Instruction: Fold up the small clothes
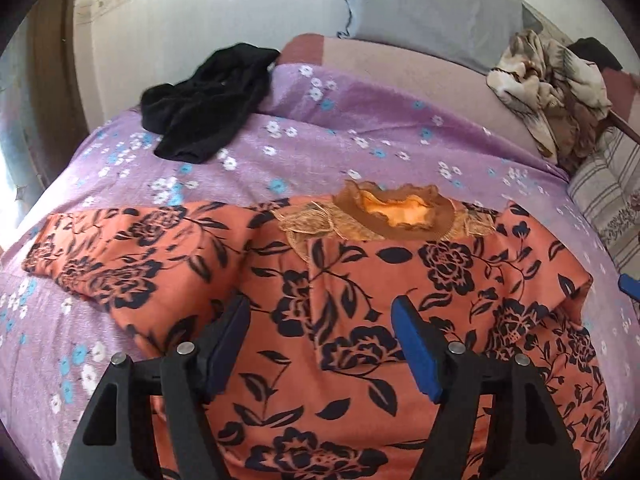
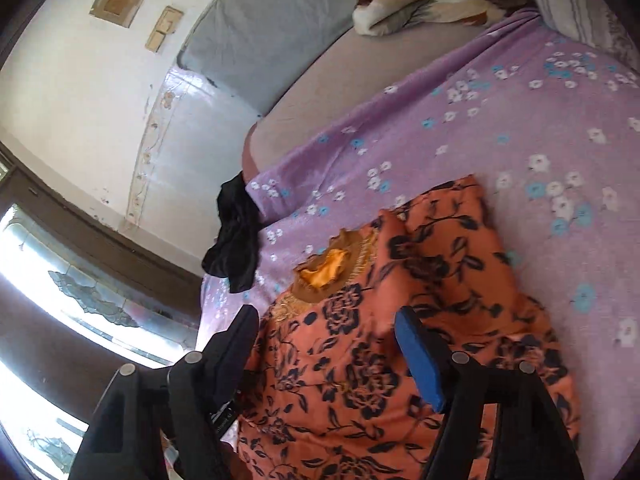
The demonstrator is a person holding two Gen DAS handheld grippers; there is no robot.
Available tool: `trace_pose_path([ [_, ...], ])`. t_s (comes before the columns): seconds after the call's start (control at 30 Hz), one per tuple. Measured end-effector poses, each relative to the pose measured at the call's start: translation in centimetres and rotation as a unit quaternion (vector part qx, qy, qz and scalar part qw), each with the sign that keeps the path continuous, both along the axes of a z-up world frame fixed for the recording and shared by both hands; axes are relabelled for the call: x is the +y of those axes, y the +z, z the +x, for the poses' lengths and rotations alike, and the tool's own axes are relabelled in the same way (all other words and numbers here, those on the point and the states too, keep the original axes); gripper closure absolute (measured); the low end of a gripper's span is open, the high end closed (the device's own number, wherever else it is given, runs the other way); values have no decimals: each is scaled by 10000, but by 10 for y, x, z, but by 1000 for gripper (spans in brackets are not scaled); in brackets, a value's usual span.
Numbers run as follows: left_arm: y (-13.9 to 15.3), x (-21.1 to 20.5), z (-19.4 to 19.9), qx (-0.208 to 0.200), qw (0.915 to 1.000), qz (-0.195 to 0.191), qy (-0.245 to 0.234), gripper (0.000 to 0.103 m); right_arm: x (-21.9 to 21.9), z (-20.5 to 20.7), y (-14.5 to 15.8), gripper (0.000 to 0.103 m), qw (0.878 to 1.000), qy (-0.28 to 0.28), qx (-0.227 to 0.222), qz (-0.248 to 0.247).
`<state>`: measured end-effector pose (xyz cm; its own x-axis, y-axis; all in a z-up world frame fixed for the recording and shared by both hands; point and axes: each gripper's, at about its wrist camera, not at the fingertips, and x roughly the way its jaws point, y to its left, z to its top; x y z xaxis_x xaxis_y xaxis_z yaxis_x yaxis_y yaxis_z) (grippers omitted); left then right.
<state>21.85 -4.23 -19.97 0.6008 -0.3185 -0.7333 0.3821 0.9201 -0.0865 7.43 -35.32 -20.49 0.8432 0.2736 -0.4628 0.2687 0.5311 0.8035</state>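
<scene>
An orange garment with black flowers (image 1: 340,300) lies spread on the purple flowered bedspread (image 1: 320,152), its brown lace collar (image 1: 400,216) pointing away, one sleeve laid out to the left. My left gripper (image 1: 320,312) is open just above the garment's chest, holding nothing. In the right wrist view the same garment (image 2: 360,360) lies under my right gripper (image 2: 326,320), which is open and empty over its middle, the collar (image 2: 328,272) just ahead. A blue edge of the right gripper (image 1: 628,282) shows at the left wrist view's right side.
A crumpled black garment (image 1: 208,104) lies at the bedspread's far left edge, also in the right wrist view (image 2: 236,240). A beige patterned blanket (image 1: 548,80) is bunched at the far right. A grey cushion (image 1: 432,4) leans on the wall. A striped pillow (image 1: 612,200) lies right.
</scene>
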Motion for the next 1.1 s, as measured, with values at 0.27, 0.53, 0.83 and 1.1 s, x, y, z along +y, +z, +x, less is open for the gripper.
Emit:
trace_pose_path([
  [0.27,-43,-6,40,1246,9903,-610,-23,36,-38,3,-59,43,9955,-135,486,799],
  [0.53,-38,3,49,1384,9849,-1026,-163,80,-37,41,-94,43,9907,-156,1088,806],
  [0.83,-39,-3,49,1055,9924,-621,-100,98,-30,49,-107,43,9892,-70,1274,728],
  [1.1,20,17,34,96,9981,-587,-136,99,-22,32,-44,42,9979,-423,272,-403],
])
